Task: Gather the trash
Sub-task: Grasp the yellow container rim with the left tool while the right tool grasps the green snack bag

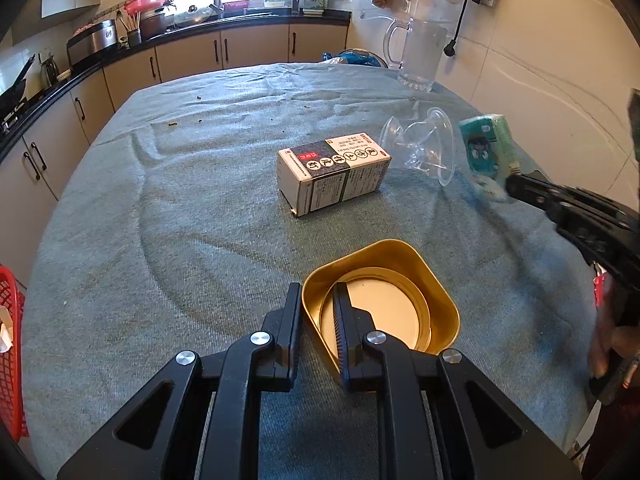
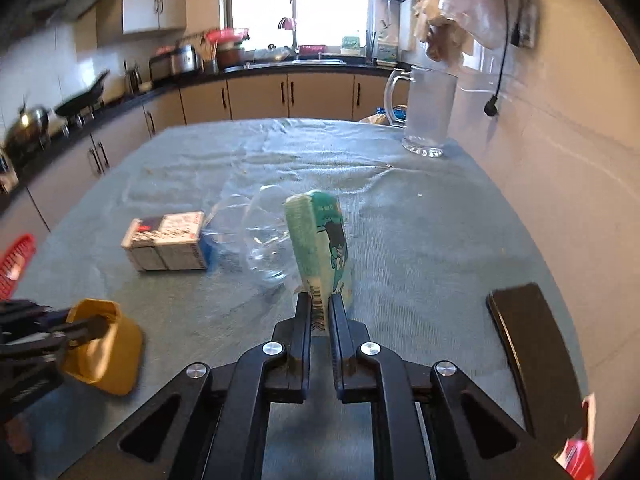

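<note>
My left gripper (image 1: 318, 298) is shut on the wall of a gold tin (image 1: 382, 308), one finger inside and one outside; from the right wrist view the tin (image 2: 106, 350) hangs tilted at the left. My right gripper (image 2: 320, 308) is shut on the lower edge of a teal and white tissue pack (image 2: 320, 240), which stands upright between the pads; from the left wrist view the tissue pack (image 1: 486, 144) is at the far right. A white carton (image 1: 334, 170) lies mid-table beside a crushed clear plastic cup (image 1: 422, 146).
A grey cloth (image 1: 200, 200) covers the table. A glass pitcher (image 1: 420, 54) stands at the far right corner. A red basket (image 1: 10, 344) sits off the left edge. A dark flat phone-like slab (image 2: 532, 356) lies near right. Kitchen counters ring the back and left.
</note>
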Motion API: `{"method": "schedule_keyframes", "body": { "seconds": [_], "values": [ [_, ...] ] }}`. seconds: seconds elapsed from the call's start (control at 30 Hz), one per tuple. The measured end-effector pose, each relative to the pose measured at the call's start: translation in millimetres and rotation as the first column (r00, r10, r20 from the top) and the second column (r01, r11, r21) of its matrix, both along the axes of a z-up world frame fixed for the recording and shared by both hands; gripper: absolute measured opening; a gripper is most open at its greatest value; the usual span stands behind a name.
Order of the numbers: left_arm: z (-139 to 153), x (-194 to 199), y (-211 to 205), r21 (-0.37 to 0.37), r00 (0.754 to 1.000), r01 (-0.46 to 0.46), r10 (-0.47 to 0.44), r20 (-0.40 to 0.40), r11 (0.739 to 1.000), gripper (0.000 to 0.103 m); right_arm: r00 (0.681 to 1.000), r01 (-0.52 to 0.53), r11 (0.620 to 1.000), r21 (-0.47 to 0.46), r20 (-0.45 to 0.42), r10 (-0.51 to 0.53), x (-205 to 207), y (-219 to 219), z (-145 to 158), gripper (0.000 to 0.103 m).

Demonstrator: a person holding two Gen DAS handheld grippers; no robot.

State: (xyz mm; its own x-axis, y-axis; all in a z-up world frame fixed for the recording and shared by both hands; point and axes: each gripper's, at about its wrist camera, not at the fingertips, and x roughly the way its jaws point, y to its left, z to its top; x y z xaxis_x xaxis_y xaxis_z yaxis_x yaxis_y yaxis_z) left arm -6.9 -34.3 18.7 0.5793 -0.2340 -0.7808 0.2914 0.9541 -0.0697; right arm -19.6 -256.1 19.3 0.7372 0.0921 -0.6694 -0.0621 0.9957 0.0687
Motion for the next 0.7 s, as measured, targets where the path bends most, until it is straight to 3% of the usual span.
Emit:
{"method": "schedule_keyframes", "body": {
  "seconds": [0.23,0.47,0.7],
  "values": [
    [5.5,-12.4,10.8,0.004,0.999,-0.027,0.027,0.024,1.0,0.014,0.998,-0.069,0.991,0.119,0.009,0.069,-28.1,9.4,9.1,0.007],
    [7.3,-19.6,21.8,0.01,0.999,-0.047,0.047,0.025,0.999,0.014,0.995,-0.082,0.991,0.107,-0.041,0.087,-33.9,21.2,-1.7,0.007],
    [7.1,-22.5,22.4,0.009,0.999,-0.043,0.042,0.028,0.999,0.014,0.995,-0.094,0.993,0.07,-0.039,0.097,-35.4,26.8,0.0,0.043]
  ]
}}
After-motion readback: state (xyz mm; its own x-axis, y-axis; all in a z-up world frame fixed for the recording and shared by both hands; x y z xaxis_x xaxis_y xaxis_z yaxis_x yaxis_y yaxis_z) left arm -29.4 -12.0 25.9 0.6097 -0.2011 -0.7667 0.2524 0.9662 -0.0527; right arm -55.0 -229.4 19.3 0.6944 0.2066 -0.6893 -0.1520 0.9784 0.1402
